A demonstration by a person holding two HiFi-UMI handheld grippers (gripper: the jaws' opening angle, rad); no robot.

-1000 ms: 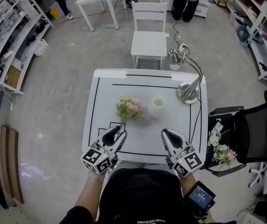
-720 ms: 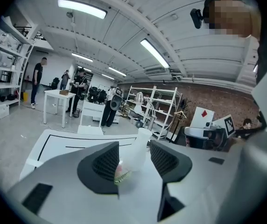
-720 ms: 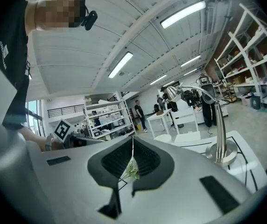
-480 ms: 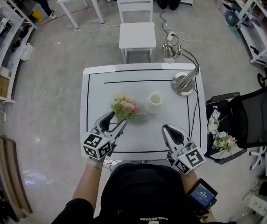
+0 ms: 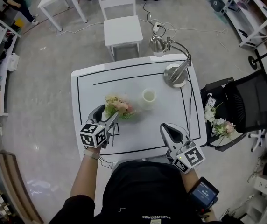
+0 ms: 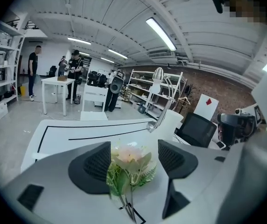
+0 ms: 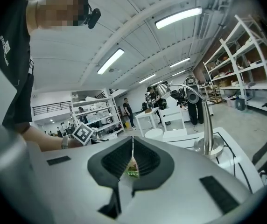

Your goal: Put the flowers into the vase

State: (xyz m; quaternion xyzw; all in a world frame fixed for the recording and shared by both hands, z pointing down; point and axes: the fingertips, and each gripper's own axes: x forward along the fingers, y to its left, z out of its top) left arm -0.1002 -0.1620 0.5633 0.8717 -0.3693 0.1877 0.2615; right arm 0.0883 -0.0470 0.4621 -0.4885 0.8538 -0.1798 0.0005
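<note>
The flowers (image 5: 118,105) lie flat on the white worktop (image 5: 143,130), blooms toward the vase (image 5: 148,95) and stems trailing back toward the person. The vase stands upright just beside the blooms, empty as far as the head view shows.

The left gripper (image 5: 106,116) is at the stem end. Its fingers (image 6: 94,164) have just been opening and stand wide apart with the bunch between them. The pads do not press on it, so nothing is gripped yet. The right gripper (image 7: 132,143) hangs over the near edge of the worktop, well apart from the vase. Its fingers are closed together on nothing.

The main risk is a poor grip. In the left gripper view, leaves and petals fill the gap rather than bare stems, so closing here would probably crush them or let the bunch droop and slip. The vase is near and looks light, with nothing steadying it. A swinging bloom or finger could tip it toward the lamp (image 5: 174,74).
</note>
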